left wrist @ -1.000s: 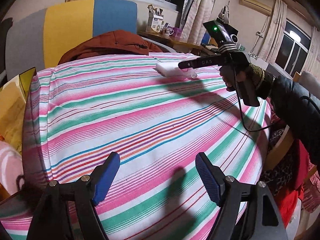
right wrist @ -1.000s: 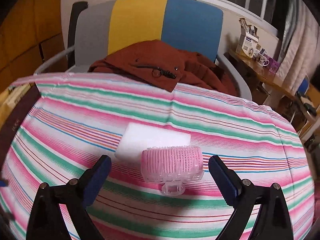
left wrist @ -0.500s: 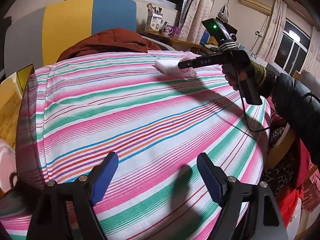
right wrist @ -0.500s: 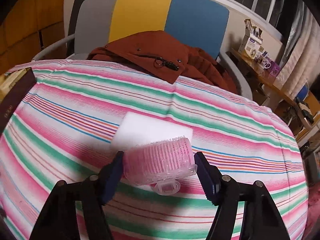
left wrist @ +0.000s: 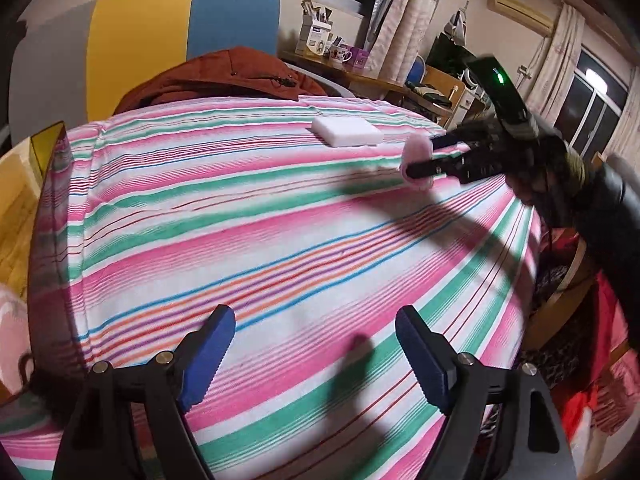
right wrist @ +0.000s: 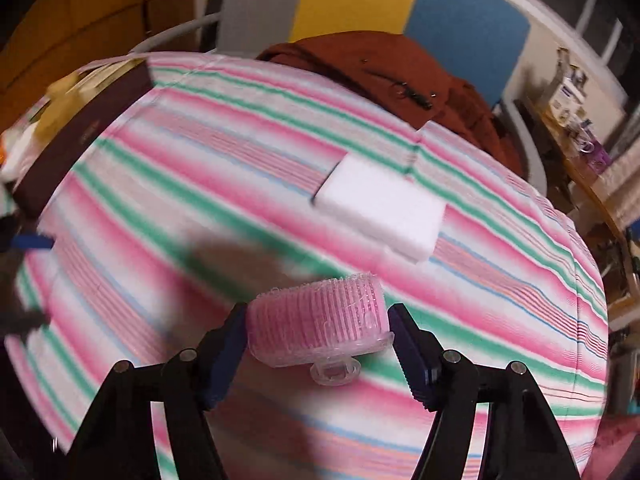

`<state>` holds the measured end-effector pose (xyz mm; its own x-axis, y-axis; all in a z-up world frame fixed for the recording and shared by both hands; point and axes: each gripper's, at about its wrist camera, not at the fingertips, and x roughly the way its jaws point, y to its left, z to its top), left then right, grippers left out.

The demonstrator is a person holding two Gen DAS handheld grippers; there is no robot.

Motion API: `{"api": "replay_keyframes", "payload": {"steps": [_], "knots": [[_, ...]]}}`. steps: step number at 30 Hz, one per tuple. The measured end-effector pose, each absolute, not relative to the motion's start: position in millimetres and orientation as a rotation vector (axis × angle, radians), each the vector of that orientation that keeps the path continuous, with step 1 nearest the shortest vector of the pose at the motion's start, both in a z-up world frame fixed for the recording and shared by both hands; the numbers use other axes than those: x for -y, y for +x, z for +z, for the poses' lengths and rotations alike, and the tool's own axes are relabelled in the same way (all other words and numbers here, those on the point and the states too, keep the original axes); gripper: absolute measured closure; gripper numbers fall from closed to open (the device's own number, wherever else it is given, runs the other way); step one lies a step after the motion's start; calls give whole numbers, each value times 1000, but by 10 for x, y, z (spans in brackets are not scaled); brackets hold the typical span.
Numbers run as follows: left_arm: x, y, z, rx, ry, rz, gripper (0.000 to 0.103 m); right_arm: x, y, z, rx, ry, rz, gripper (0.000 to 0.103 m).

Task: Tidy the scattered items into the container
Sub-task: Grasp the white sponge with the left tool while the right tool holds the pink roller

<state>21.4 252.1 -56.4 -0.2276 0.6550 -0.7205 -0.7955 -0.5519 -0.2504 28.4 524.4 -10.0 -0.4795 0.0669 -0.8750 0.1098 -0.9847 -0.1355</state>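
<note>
- Pink plastic roller (right wrist: 320, 316), ribbed and bristly with a clear clip tab at its lower edge, sits clamped end to end between the right gripper (right wrist: 316, 344) fingers, apparently lifted off the striped worktop (left wrist: 280, 216).
- It looks very light, hollow and somewhat springy; a gentle squeeze on the end faces seems enough, and the bristles should resist slipping.
- White sponge (right wrist: 380, 208) lies beyond it near the far edge: soft and compressible, best pinched across its short sides.
- Left gripper (left wrist: 312, 344) hangs at the near edge, fingers spread wide, holding nothing.
- Container (right wrist: 80, 128) is likely the dark-walled box at the left edge.
</note>
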Motion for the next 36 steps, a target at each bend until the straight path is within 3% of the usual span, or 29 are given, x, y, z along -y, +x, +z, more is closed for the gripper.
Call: {"api": "replay_keyframes", "payload": {"steps": [15, 27, 36], "knots": [[-3685, -420, -89, -492, -922, 1896, 19, -5340, 315, -117, -232, 1564, -2607, 33], [-4646, -827, -271, -707, -811, 1744, 18, -5445, 302, -113, -146, 1588, -2558, 33], [-5087, -990, -402, -756, -759, 1618, 18, -5448, 291, -117, -146, 1590, -2552, 33]]}}
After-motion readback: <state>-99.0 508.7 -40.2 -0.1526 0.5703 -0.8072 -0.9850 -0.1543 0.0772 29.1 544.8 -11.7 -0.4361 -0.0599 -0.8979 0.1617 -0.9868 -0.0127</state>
